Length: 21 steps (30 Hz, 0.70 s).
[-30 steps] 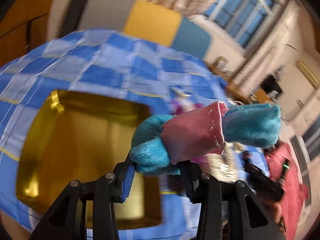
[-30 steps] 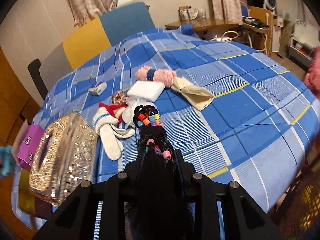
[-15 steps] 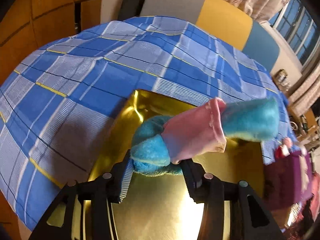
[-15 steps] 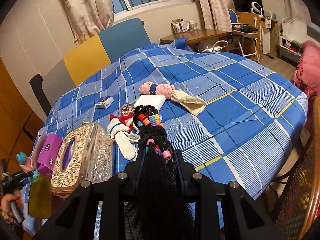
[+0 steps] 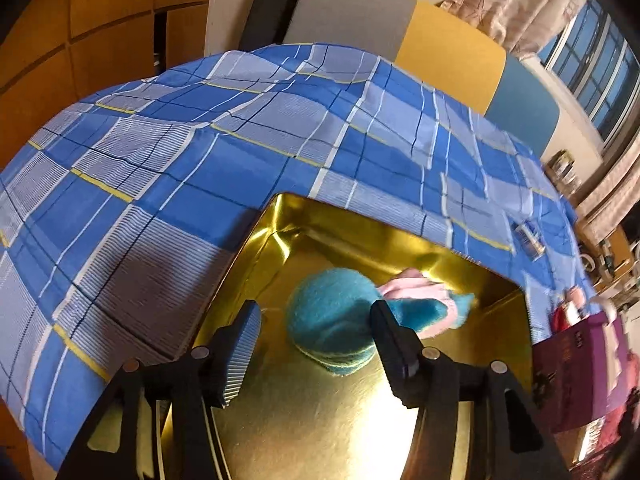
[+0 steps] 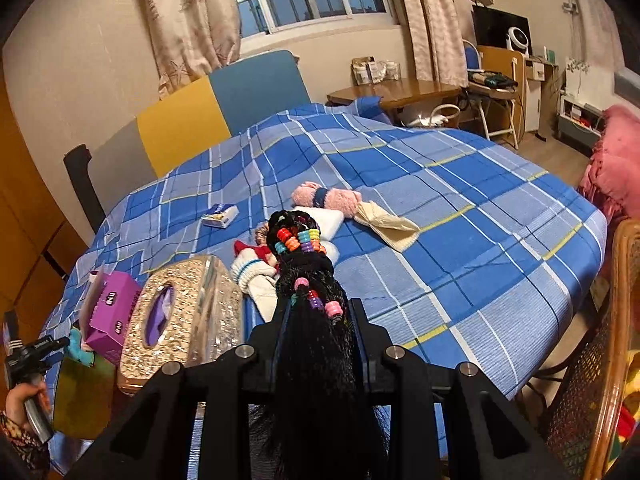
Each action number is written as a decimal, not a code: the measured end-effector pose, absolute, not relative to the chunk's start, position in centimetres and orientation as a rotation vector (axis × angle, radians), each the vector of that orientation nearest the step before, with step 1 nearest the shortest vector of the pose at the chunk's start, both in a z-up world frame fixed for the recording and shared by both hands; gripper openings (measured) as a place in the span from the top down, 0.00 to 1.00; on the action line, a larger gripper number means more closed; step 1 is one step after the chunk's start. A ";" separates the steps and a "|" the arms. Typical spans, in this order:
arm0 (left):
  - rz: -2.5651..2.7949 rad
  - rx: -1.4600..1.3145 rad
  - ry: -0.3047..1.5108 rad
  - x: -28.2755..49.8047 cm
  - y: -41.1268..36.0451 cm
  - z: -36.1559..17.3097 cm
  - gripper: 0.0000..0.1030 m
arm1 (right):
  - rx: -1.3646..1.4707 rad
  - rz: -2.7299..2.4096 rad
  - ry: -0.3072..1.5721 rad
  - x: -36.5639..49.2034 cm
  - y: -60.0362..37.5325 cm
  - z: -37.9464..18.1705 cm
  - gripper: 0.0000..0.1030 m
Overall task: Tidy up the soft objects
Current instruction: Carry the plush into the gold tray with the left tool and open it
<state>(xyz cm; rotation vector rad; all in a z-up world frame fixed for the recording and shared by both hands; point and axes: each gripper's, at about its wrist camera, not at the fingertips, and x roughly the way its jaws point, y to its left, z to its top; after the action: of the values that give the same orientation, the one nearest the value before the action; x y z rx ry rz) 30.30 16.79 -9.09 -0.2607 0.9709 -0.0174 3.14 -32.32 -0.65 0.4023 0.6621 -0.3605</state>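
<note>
A teal and pink plush toy (image 5: 340, 320) lies inside the gold tin (image 5: 360, 420) on the blue checked bedspread. My left gripper (image 5: 314, 312) hangs over the tin with its jaws opening. The toy sits between the fingers; the left pad (image 5: 240, 344) stands clear of it. In the right wrist view, my right gripper (image 6: 318, 312) is shut on a black braided hair piece (image 6: 304, 264) strung with coloured beads, held above the bed. The left gripper (image 6: 36, 354) and the tin (image 6: 80, 396) show small at the lower left of that view.
White socks (image 6: 256, 280), a pink fluffy piece (image 6: 340, 200), a cream cloth bow (image 6: 388, 222) and a small box (image 6: 221, 216) lie mid-bed. A glittery tissue box (image 6: 188, 316) and purple box (image 6: 110, 312) stand beside the tin. A wicker chair (image 6: 600, 360) is at right.
The left gripper swung over the gold tin, dipped and opened; the plush toy dropped from its pads into the tin. The right gripper rose a little, still holding the hair piece.
</note>
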 end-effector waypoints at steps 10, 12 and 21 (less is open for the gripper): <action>0.127 0.027 0.930 32.0 14.8 -9.1 0.44 | 0.350 -0.319 0.614 3.3 -29.7 1.8 0.73; 0.174 0.015 0.911 32.1 15.7 -8.4 0.44 | 0.338 -0.310 0.609 3.3 -29.2 2.2 0.73; 0.105 -0.323 0.755 26.7 20.3 -4.4 0.43 | 0.264 -0.134 0.582 5.0 -24.0 5.0 0.73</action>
<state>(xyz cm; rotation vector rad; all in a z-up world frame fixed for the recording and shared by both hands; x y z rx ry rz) 26.73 20.33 -4.41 -0.3226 0.7550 0.1047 4.98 -23.99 4.96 0.2635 0.5824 -0.1338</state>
